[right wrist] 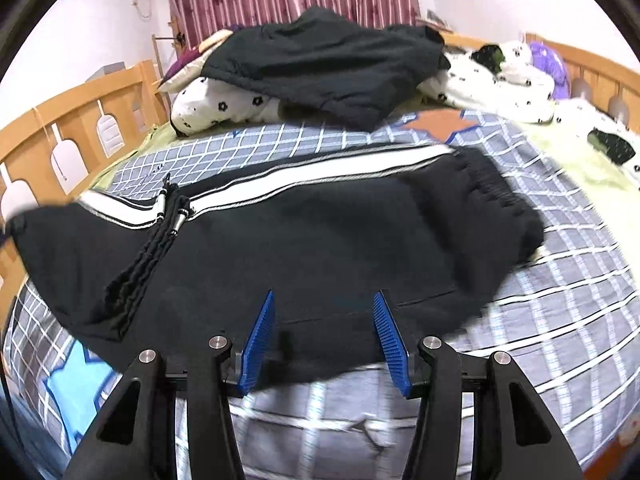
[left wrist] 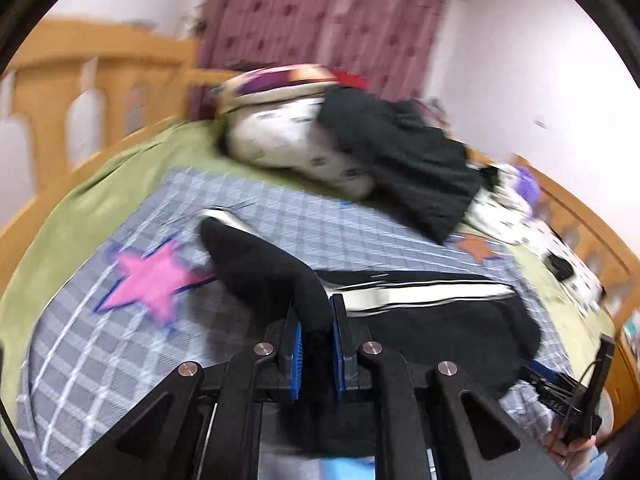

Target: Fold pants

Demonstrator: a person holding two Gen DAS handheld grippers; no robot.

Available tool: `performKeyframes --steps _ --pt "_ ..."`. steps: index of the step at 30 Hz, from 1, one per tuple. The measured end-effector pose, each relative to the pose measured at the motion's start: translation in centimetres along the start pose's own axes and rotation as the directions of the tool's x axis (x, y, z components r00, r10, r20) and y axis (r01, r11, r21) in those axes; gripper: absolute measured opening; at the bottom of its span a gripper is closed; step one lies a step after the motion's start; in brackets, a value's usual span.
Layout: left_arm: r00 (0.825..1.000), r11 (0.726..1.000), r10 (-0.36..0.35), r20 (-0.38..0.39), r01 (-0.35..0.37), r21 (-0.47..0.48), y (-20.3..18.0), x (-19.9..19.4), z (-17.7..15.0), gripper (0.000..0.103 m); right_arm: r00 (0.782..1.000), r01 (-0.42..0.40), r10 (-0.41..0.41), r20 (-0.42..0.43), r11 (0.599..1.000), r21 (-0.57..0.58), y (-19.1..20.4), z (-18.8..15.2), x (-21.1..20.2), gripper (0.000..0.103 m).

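Left wrist view: my left gripper (left wrist: 317, 334) is clamped on the black white-striped pants (left wrist: 420, 312), lifting one end over the checked bedspread (left wrist: 100, 344). My right gripper (right wrist: 325, 334) stands apart at the pants' six o'clock edge, empty. I judge the fold is starting; next I carry this end across.

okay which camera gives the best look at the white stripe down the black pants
The right wrist view: the white stripe runs sharp and unbroken along the pants. The left wrist view shows only a blurred stretch of it, beyond the left gripper pinching the fabric.

Left wrist: close above the bed (left wrist: 80, 208), angled down toward the curtain (left wrist: 320, 20).
Right wrist: the same.
Shared: pants (right wrist: 320, 232).
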State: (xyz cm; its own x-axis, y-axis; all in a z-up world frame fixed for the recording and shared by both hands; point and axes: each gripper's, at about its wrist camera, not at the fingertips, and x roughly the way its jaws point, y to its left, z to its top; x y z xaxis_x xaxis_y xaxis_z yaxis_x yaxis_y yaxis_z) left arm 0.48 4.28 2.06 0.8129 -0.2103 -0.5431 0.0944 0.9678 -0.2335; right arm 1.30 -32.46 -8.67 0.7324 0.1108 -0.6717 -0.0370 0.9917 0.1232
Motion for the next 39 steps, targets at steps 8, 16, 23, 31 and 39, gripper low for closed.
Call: performKeyframes --steps 8,16,23,31,39 --pt "0.959 0.953 -0.235 -0.16 0.26 0.155 -15.0 7.0 -4.1 0.011 0.998 0.027 -0.037 0.059 0.987 0.158 -8.2 0.3 -3.2 0.051" --pt "0.918 0.935 -0.269 -0.292 0.322 0.15 -17.6 11.2 -10.8 0.014 0.999 0.043 -0.047 0.011 0.968 0.247 -11.4 -0.6 -2.4 0.051" --pt "0.938 0.929 -0.289 -0.192 0.323 0.18 -13.6 5.6 -8.7 0.065 0.996 -0.082 0.086 -0.011 0.981 0.176 -7.3 -0.3 -1.0 0.054" --pt "0.974 0.989 -0.085 -0.211 0.109 0.103 -4.7 4.0 -11.0 0.069 0.926 -0.296 0.333 -0.18 0.933 0.205 -1.5 2.8 5.4 0.058" --pt "0.953 0.991 -0.107 -0.285 0.126 0.048 -6.1 7.7 -13.0 0.076 0.841 -0.382 0.445 -0.308 0.891 0.244 1.6 4.0 10.9 0.029"
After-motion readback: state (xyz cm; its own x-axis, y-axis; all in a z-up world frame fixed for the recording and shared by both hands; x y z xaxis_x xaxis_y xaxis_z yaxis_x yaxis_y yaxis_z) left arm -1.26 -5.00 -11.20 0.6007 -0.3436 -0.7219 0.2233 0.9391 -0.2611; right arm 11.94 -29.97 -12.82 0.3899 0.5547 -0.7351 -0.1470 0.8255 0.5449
